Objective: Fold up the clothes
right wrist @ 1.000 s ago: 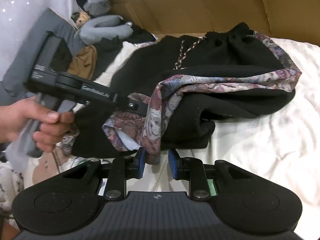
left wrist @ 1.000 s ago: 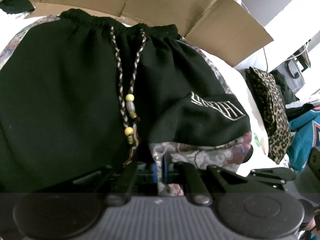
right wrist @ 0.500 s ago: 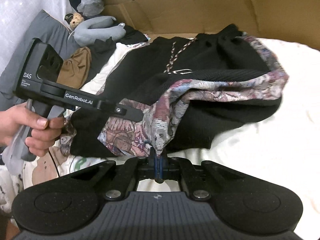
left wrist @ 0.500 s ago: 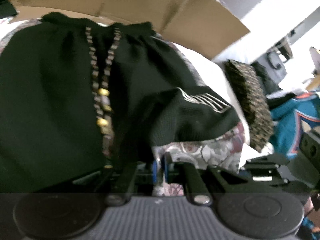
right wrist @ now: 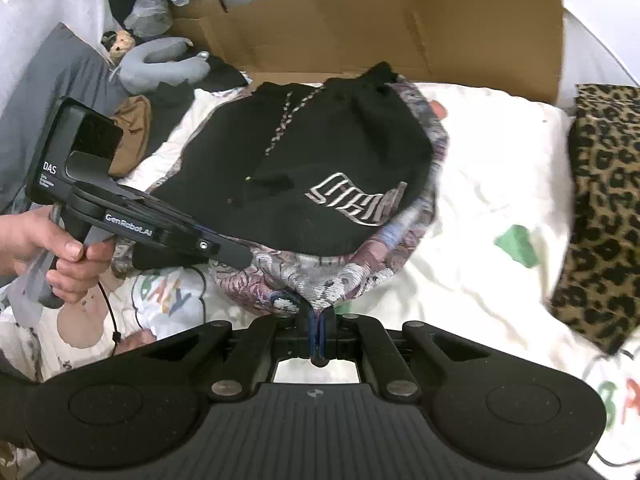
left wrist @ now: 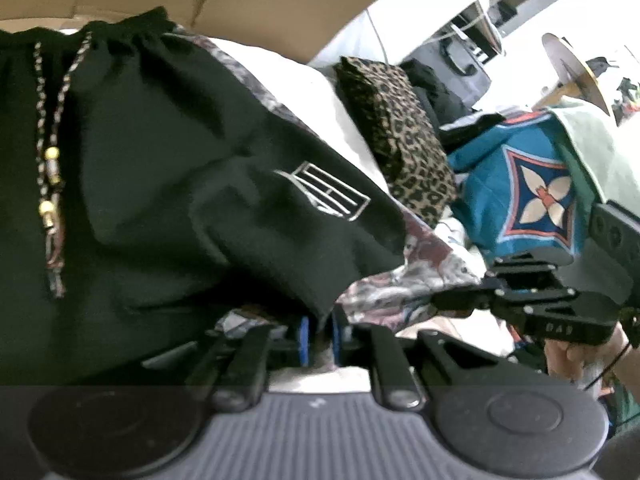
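Shorts (right wrist: 328, 168) of black cloth with a patterned trim lie on the white bed sheet (right wrist: 500, 184), in front of a cardboard box (right wrist: 400, 28); the waistband with its braided drawstring (left wrist: 48, 128) is at the far side, and the hem is lifted toward both cameras. Right tongs (right wrist: 319, 334) are pressed together on the patterned hem, with the cloth pinched between the blue pads; the white emblem on the black cloth shows just above this fold. Left tongs (left wrist: 319, 338) hold another part of the same hem, the black cloth hanging between the blue pads; the jaws are opening a little, but the cloth is between them and touches the pads. A hand (right wrist: 52, 256) grips the handle of the left tool. A leopard-print cloth (right wrist: 600, 208) lies at the right of the shorts, apart from them; a grey soft toy (right wrist: 160, 60) rests near the box.
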`<action>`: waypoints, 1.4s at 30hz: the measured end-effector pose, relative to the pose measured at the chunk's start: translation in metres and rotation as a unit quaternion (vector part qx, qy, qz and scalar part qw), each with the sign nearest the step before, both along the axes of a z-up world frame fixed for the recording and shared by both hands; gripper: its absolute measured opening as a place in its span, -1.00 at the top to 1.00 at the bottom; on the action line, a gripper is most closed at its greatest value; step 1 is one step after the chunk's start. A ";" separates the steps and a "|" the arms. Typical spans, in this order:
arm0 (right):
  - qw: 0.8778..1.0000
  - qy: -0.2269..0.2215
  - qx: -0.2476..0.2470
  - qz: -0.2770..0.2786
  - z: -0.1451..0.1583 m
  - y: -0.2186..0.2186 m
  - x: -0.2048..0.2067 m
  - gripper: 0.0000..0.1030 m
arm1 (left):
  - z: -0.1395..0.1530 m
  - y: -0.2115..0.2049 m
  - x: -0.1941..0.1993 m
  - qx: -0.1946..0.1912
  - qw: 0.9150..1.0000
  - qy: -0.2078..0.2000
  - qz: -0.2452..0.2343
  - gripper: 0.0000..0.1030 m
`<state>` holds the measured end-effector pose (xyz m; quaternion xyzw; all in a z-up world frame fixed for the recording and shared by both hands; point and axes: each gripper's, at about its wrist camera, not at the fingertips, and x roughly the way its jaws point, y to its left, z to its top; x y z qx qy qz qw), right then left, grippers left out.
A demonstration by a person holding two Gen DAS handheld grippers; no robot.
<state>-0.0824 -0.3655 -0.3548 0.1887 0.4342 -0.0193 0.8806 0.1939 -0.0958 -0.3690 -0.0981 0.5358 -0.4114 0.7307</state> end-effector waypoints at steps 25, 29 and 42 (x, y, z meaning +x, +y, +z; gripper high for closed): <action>0.998 0.028 0.032 -0.048 -0.029 -0.006 -0.004 0.18 | -0.014 0.047 0.016 0.047 0.996 -0.006 0.076 0.91; 0.997 0.032 0.037 -0.061 -0.046 -0.008 0.005 0.18 | -0.012 0.057 0.024 0.059 0.993 -0.020 0.103 0.91; 0.993 0.037 0.074 -0.081 -0.094 -0.007 0.046 0.18 | -0.009 0.068 0.035 0.096 0.983 -0.062 0.146 0.91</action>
